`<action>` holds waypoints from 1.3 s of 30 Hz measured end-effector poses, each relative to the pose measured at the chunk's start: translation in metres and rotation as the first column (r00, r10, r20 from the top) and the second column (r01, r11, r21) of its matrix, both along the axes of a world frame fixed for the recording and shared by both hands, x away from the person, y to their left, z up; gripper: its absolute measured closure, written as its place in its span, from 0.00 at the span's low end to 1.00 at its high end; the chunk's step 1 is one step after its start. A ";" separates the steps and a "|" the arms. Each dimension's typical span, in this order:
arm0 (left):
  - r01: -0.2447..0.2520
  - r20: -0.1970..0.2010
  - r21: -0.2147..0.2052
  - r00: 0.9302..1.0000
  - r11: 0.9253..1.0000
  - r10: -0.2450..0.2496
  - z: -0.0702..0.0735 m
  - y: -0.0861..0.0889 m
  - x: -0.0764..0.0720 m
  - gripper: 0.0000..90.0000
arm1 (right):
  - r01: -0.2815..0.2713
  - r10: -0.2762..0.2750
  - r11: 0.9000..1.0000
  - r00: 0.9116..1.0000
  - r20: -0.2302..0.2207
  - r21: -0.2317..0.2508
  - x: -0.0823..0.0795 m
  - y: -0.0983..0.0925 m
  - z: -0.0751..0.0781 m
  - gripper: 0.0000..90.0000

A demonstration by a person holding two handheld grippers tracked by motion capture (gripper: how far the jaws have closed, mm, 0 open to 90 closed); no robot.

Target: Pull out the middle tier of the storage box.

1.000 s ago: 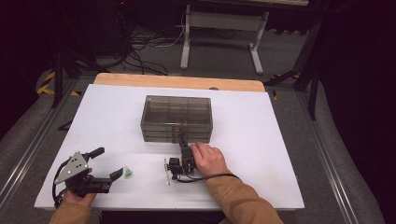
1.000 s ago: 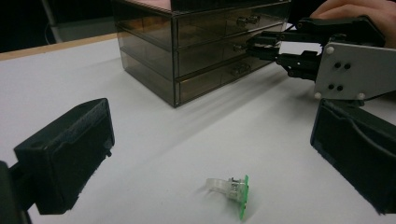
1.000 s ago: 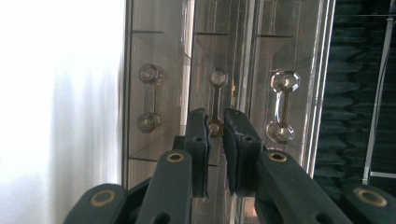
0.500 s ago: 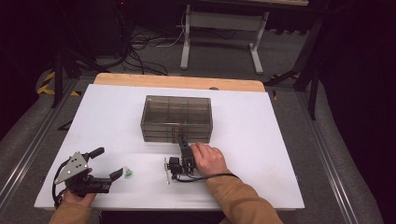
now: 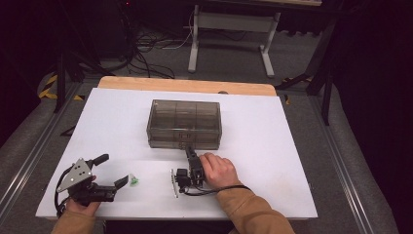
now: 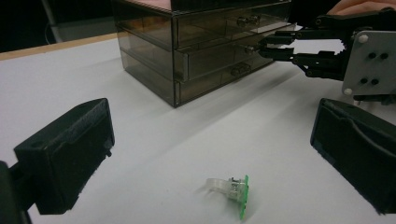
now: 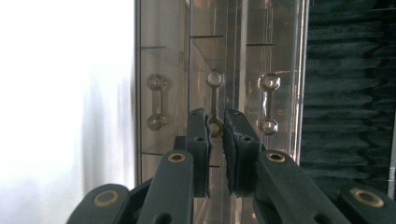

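Clearly the smoky plastic drawer cabinet [image 5: 184, 124], standing mid-bench [image 5: 272, 146], is rigid but light, so I judge it may slide if a drawer is tugged hard. The best hold is the middle drawer's small handle [image 7: 214, 103], where the right tongs [image 5: 189, 152] are nearly closed around its lower end; whether they actually pinch it I cannot tell. That hand [image 5: 219, 169] lies low, reaching far. Left tongs [image 5: 112, 169] rest wide open at the near left, the tiny, fragile-looking clear-and-green part [image 6: 230, 189] just before them.
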State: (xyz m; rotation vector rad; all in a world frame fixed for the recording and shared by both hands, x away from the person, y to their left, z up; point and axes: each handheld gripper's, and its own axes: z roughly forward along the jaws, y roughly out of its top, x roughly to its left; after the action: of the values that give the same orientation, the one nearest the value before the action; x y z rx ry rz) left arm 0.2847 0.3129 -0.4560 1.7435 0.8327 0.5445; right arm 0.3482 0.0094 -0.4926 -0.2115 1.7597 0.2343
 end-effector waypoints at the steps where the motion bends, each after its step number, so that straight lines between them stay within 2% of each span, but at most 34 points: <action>1: 0.002 -0.001 0.001 1.000 1.000 -0.002 0.000 0.000 0.000 0.01 | 0.000 0.000 1.000 1.000 -0.005 0.006 -0.001 0.000 0.001 0.90; 5: -0.001 0.001 0.000 1.000 1.000 0.001 0.000 0.000 0.000 0.01 | 0.001 0.000 1.000 1.000 -0.031 0.017 -0.004 -0.001 0.001 0.89; 7: 0.001 -0.001 0.002 1.000 1.000 -0.001 0.000 0.000 0.000 0.01 | -0.013 0.014 1.000 0.999 -0.046 0.022 -0.004 -0.002 0.002 0.85; 8: 0.001 -0.001 0.002 1.000 1.000 -0.001 0.000 0.000 0.000 0.01 | -0.018 0.019 0.999 0.999 -0.034 0.026 -0.005 -0.002 0.001 0.83; 12: -0.001 0.001 -0.001 1.000 1.000 0.001 0.000 0.000 0.000 0.01 | -0.027 0.030 0.998 0.998 -0.063 0.053 -0.007 -0.003 0.006 0.78; 25: -0.002 0.004 0.002 1.000 1.000 0.002 0.000 0.000 0.000 0.01 | -0.063 0.080 0.988 0.990 -0.118 0.142 -0.011 -0.012 0.018 0.74; 33: -0.001 0.003 -0.001 1.000 1.000 0.001 0.000 0.000 0.000 0.01 | -0.063 0.082 0.986 0.989 -0.124 0.152 -0.010 -0.015 0.021 0.71; 36: -0.003 0.003 0.000 1.000 1.000 0.003 0.000 0.000 0.000 0.01 | -0.070 0.095 0.982 0.985 -0.142 0.176 -0.010 -0.017 0.022 0.68; 39: -0.002 0.003 -0.001 1.000 1.000 0.002 0.000 0.000 0.000 0.01 | -0.060 0.106 0.972 0.975 -0.196 0.226 -0.008 -0.020 0.027 0.56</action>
State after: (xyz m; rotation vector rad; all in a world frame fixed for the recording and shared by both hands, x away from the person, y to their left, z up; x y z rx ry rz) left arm 0.2845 0.3127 -0.4562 1.7405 0.8323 0.5479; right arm 0.3403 -0.0107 -0.4660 -0.1039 1.9165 0.5242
